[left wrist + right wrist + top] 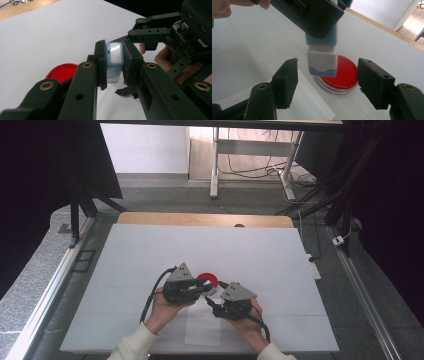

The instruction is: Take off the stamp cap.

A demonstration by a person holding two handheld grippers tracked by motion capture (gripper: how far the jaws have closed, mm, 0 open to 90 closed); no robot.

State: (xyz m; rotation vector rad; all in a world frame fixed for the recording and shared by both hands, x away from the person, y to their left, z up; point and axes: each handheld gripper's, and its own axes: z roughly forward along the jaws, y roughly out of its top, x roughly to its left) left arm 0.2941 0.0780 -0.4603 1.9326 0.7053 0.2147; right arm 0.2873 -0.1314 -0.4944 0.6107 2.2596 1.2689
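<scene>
Left gripper (pixel 113 65) clamps the blue stamp (pixel 322 53) body, held above the red ink pad (pixel 339 73). Right gripper (pixel 327 85) jaws stand apart beside its white cap (pixel 322 60); close squarely, then pull straight

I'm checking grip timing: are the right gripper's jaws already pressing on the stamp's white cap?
No: the white cap sits between the right gripper jaws with clear gaps on both sides.

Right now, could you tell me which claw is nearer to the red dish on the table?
Left. The left claw, shut on a blue-and-white stamp, hangs right over the red dish; the right claw stands open just beside it.
</scene>
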